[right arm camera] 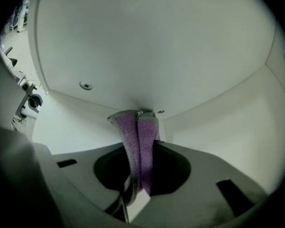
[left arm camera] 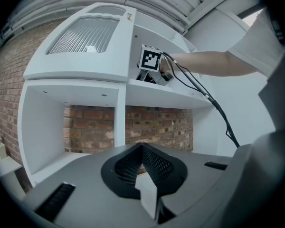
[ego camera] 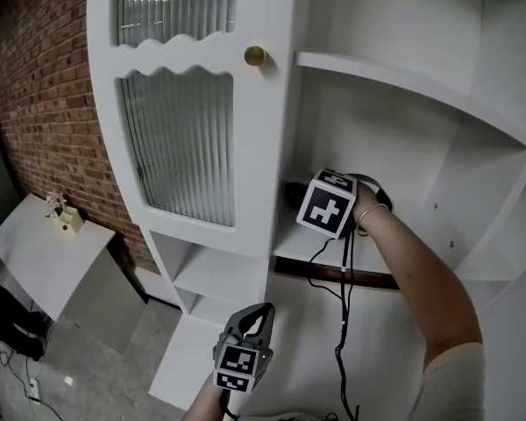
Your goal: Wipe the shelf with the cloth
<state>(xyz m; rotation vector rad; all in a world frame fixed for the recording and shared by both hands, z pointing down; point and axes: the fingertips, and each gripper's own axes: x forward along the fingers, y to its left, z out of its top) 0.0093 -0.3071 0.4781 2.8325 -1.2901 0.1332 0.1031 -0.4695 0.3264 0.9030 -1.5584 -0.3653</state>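
The right gripper [right arm camera: 141, 118] clamps a purple cloth [right arm camera: 138, 148] inside the shelf [ego camera: 289, 244] beside the glass door [ego camera: 180, 143]. The left gripper [ego camera: 259, 314] hangs clenched, empty.

Grey left tool [ego camera: 261, 314]; black-white marker cube [ego camera: 326, 203]; black cables [ego camera: 343, 323]; cream sleeve [ego camera: 456, 382].

- The head view looks steeply down, from close by, at the tall white wooden cabinet [ego camera: 276, 130]. It takes in the right tool [ego camera: 298, 193] on the open white shelf [ego camera: 287, 242] and the left tool [ego camera: 256, 318] low in frame.
- The left gripper view sits lower and farther back, facing up over its own closed jaws. It shares the cabinet, shelf and right tool with the head view.
- The right gripper view sits inside the compartment, very near its white panels. It looks along jaws pinching a purple terry cloth [right arm camera: 140, 146] toward a back corner.
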